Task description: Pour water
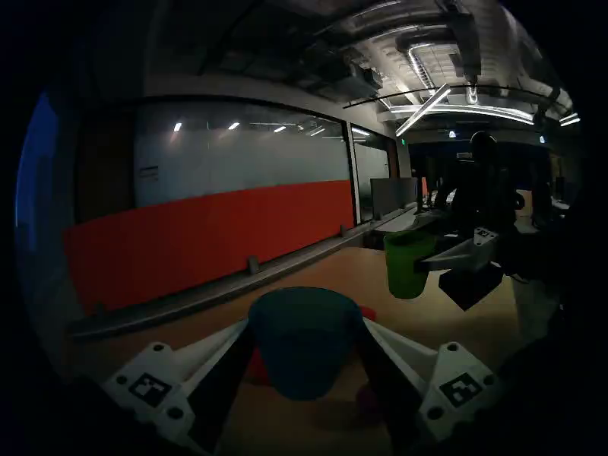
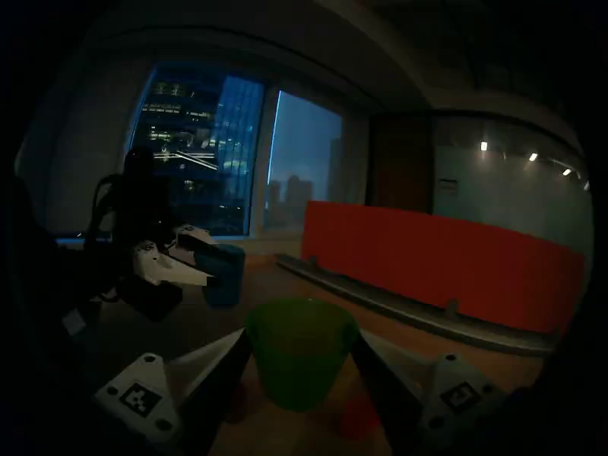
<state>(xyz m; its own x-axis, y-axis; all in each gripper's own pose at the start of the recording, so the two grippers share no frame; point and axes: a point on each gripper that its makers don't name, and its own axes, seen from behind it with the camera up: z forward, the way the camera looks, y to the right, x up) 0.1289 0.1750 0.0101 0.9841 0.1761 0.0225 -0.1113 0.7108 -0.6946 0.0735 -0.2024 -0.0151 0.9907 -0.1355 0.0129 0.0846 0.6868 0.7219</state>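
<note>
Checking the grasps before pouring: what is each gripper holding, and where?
The left gripper clamps the blue cup by its sides; the right gripper clamps the green cup by its sides.

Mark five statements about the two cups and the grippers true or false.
1. The left gripper grips a blue cup between its fingers. True.
2. The right gripper holds a red cup. False: it holds a green cup.
3. Both cups are upright. True.
4. The green cup is tipped over the blue cup. False: the two are apart and neither is tipped.
5. The wall panel beside the table is blue. False: it is red.
</note>
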